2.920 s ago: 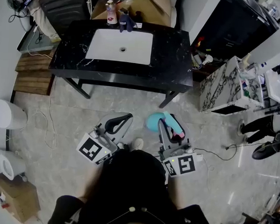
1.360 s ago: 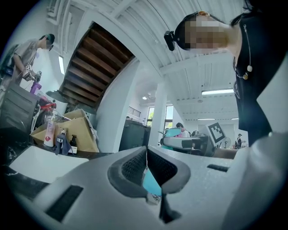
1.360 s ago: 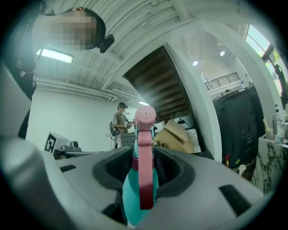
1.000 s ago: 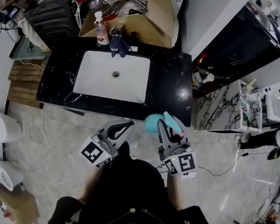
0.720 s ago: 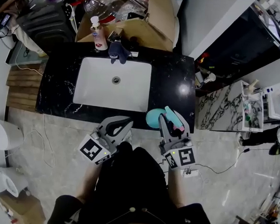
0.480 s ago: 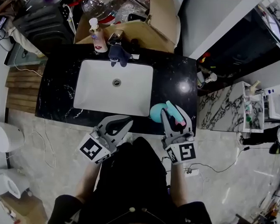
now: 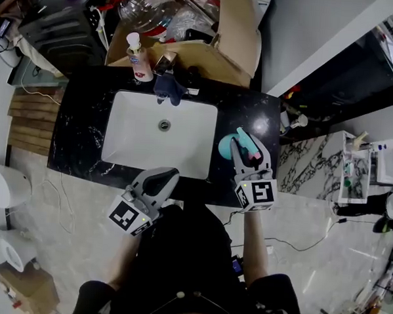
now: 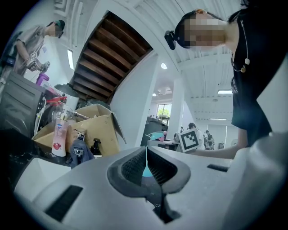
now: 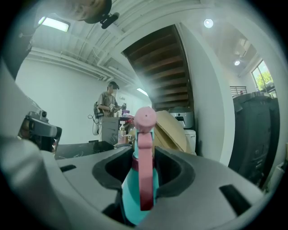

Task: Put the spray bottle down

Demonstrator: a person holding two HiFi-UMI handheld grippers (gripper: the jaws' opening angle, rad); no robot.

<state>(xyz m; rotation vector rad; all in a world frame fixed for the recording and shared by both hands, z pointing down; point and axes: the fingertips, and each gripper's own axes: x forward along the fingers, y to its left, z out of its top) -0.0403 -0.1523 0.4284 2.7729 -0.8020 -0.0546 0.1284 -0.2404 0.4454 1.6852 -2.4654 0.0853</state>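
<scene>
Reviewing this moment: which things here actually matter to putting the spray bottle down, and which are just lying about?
Job in hand:
- spray bottle, clamped in the right claw
- black countertop

Lying about:
- soap bottle
- blue cloth at the faucet
- cardboard box
- sink
- left claw, shut, empty

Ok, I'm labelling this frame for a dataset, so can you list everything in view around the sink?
counter: one, black marbled, in front of the person
sink basin: one, white, set into the counter
soap pump bottle: one, whitish with pink label, behind the basin's left corner
cloth: one, dark blue, draped at the basin's back edge
cardboard box: one, brown, behind the counter
spray bottle: one, teal with pink head, over the counter's right part
left hand-held gripper: one, grey, shut and empty, near the counter's front edge
right hand-held gripper: one, grey, shut on the spray bottle
</scene>
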